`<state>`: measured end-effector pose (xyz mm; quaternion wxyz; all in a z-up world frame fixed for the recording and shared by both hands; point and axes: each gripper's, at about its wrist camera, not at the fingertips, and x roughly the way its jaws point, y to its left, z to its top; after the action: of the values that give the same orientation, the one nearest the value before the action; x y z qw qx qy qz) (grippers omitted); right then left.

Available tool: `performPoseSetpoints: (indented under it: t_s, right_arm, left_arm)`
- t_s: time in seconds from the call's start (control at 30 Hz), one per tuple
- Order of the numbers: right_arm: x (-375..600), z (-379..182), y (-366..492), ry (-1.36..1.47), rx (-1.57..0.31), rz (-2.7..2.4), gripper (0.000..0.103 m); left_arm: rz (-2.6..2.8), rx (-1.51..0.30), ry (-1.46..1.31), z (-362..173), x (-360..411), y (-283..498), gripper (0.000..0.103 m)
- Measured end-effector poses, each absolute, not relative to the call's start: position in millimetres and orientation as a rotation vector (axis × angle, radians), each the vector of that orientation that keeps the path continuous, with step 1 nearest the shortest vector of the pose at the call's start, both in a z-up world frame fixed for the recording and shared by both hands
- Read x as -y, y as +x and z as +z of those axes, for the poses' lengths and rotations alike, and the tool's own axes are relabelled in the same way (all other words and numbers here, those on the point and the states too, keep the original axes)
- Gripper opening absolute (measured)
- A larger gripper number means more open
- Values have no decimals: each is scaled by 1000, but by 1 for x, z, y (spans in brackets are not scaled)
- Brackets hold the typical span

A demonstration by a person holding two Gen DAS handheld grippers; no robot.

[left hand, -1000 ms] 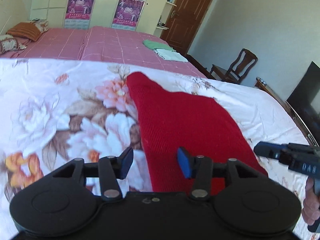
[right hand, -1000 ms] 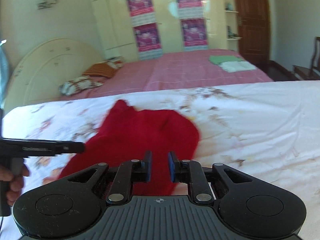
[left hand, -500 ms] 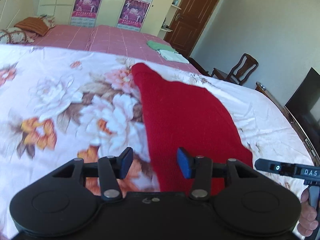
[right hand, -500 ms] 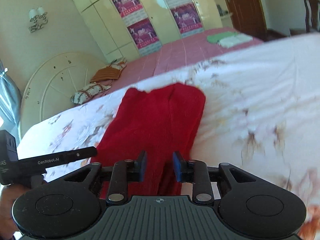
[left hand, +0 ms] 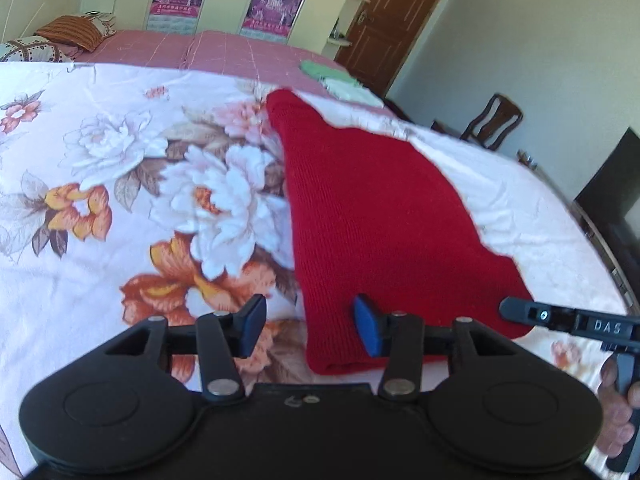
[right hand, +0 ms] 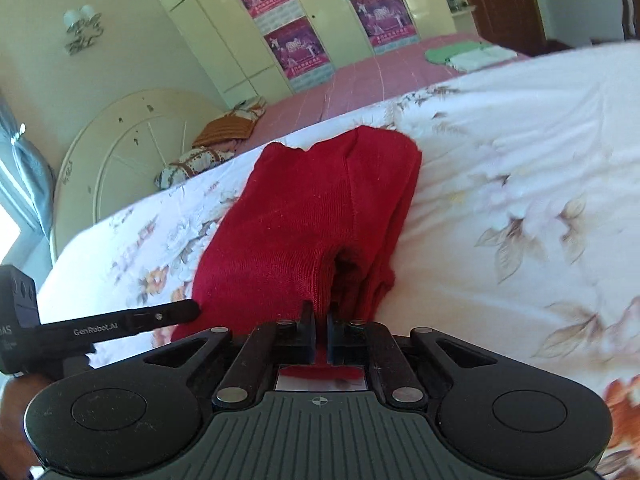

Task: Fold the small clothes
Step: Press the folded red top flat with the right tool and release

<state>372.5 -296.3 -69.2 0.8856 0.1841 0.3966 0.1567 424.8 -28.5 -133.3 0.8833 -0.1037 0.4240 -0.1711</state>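
Note:
A red knit garment [left hand: 380, 208] lies flat on the floral bedspread [left hand: 120, 200]. My left gripper [left hand: 310, 326] is open. Its blue pads [left hand: 252, 322] straddle the garment's near left corner without pressing it. My right gripper [right hand: 319, 330] is shut on the near edge of the red garment [right hand: 312, 208], and the cloth bunches up just ahead of the pads. Each gripper shows in the other's view: the right gripper's finger [left hand: 560, 320] at the garment's near right corner, the left gripper's finger [right hand: 120, 320] at its near left. A hand [left hand: 616, 396] holds the right gripper.
Folded green and white clothes [left hand: 332, 78] lie on the pink bed behind. Pillows [left hand: 68, 32] and a round cream headboard [right hand: 132, 140] are at the far left. A wooden chair [left hand: 492, 120] and a dark screen [left hand: 612, 184] stand beyond the bed's right edge.
The right gripper's jaws widened a little, then shut on the garment's near edge, and its view rolled. The left gripper slid over the bedspread to the garment's near left corner, staying open.

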Motion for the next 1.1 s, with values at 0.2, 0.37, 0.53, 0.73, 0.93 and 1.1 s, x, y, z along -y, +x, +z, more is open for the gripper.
performPoseSetpoints:
  t_s: [0.2, 0.37, 0.53, 0.73, 0.93, 1.1]
  right_arm:
    - [288, -93, 377, 294, -888, 308, 4]
    - [289, -91, 371, 267, -885, 302, 4]
    - [297, -56, 354, 299, -770, 304, 4]
    - [262, -50, 382, 164, -720, 339, 4]
    - [260, -92, 399, 75, -856, 294, 4]
    - [274, -74, 383, 152, -769, 308, 4]
  left_arm:
    - [-335, -885, -117, -138, 44, 420, 51]
    - [-341, -873, -158, -124, 30, 407, 50]
    - [-309, -833, -192, -111, 17, 405, 50]
    - [-284, -888, -131, -124, 40, 430, 54]
    - [-228, -909, -113, -130, 45, 426, 65]
    - [-209, -901, -85, -123, 48, 418, 73]
